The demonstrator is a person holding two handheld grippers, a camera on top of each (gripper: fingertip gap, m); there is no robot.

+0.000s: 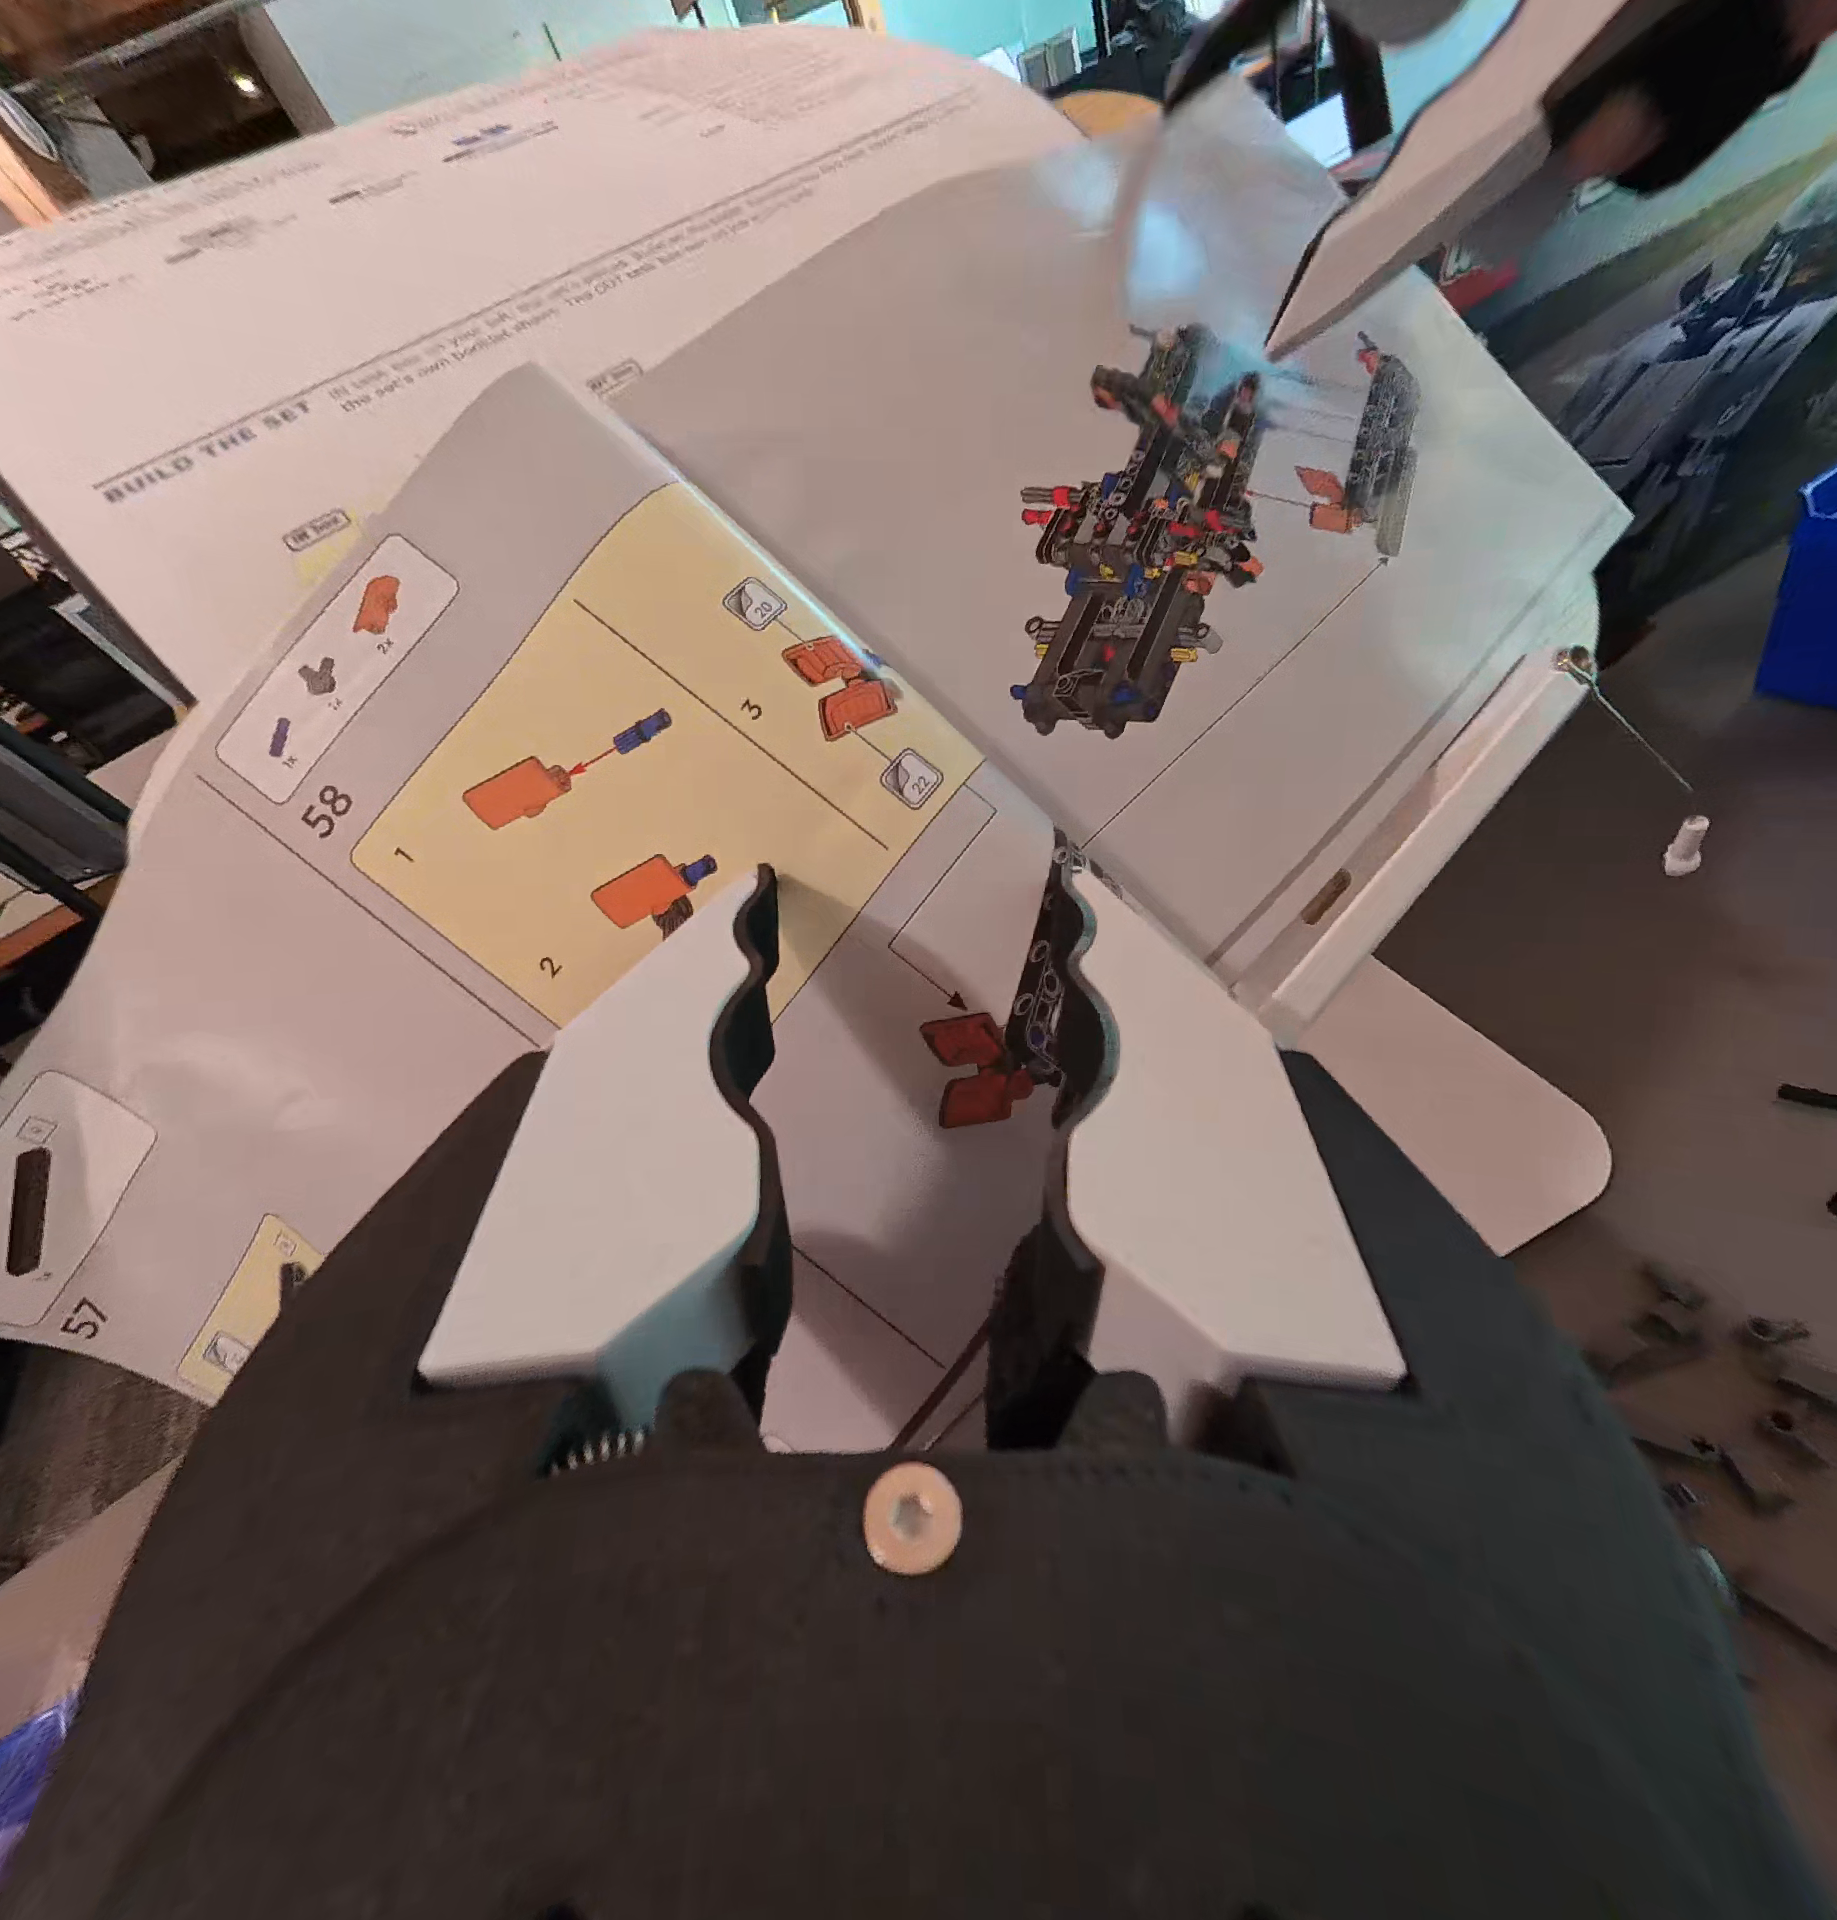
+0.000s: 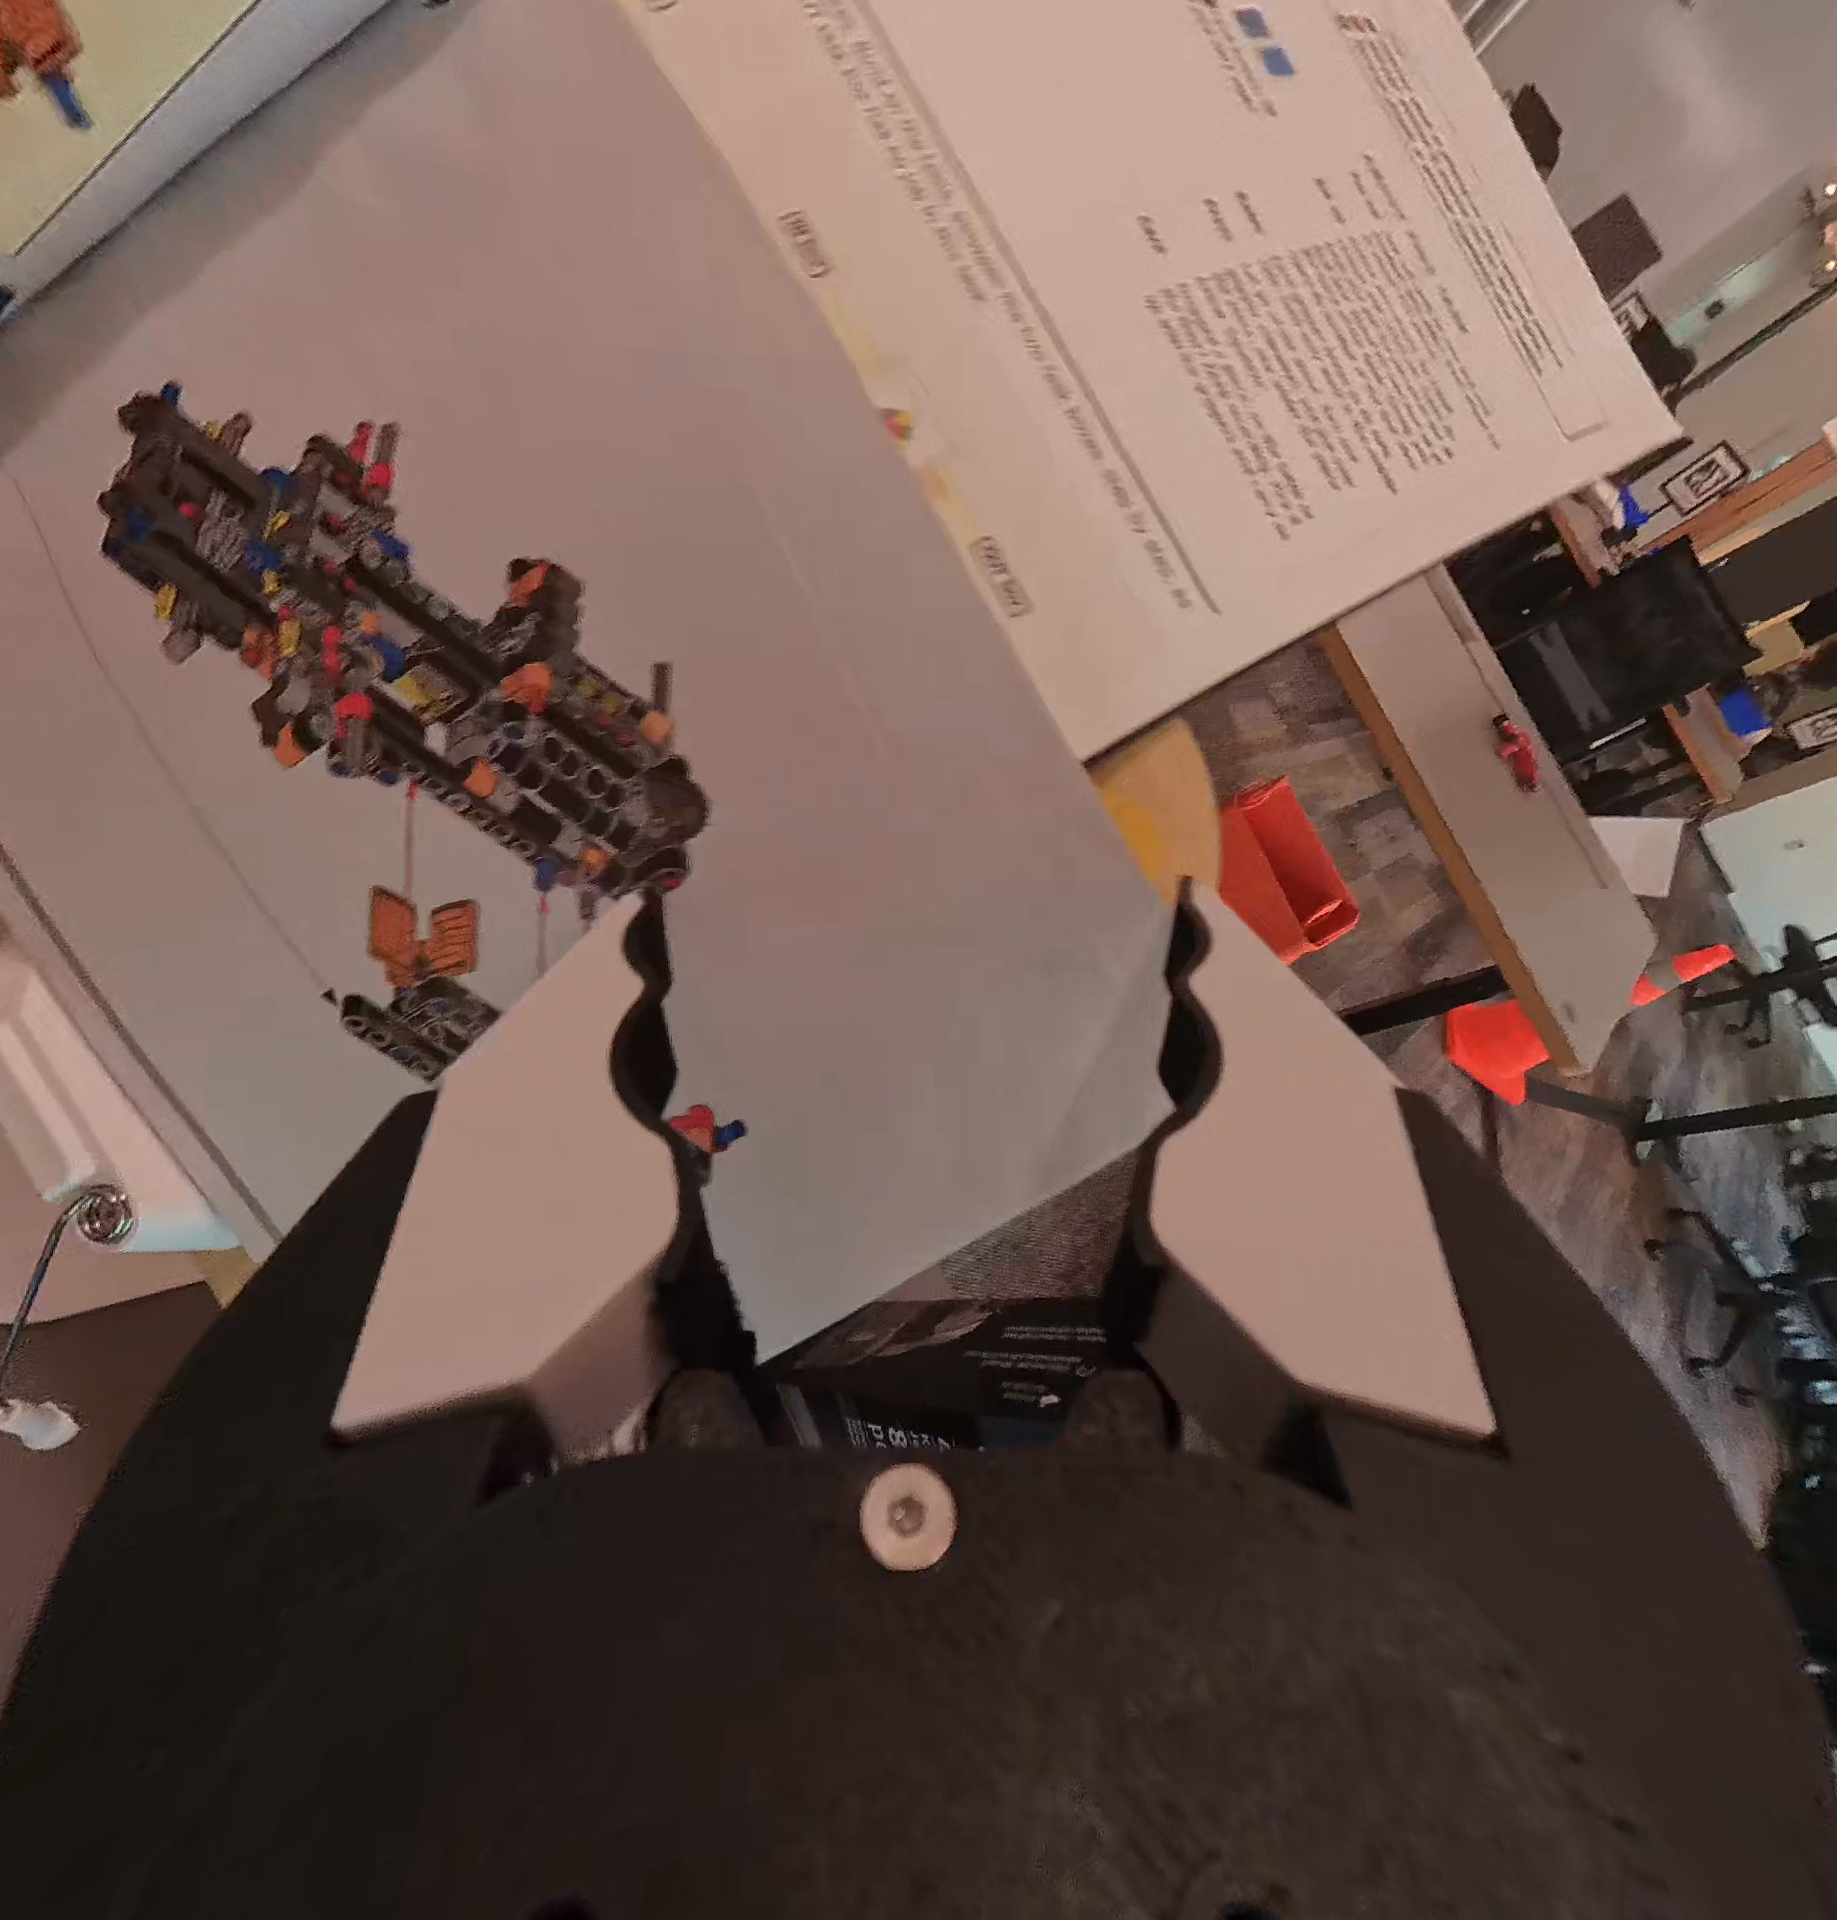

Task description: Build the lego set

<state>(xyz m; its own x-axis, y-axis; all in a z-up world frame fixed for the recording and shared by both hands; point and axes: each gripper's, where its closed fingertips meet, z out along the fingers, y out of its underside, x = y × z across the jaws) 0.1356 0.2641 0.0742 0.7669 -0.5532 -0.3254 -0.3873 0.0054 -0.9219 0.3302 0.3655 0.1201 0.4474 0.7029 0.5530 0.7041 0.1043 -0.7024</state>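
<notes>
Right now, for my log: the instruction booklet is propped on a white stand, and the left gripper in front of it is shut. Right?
Not quite: the left gripper is open, fingers apart, as the left wrist view shows. The instruction booklet is propped on the white stand.

Printed step numbers and part counts are carried by the open instruction booklet [image 1: 540,790] (beside its drawn orange pieces). Lines of print under a bold heading are borne by the white sheet [image 1: 394,270] behind it. Small white lettering is seen on a dark box [image 2: 935,1403]; no wording is repeated here.
</notes>
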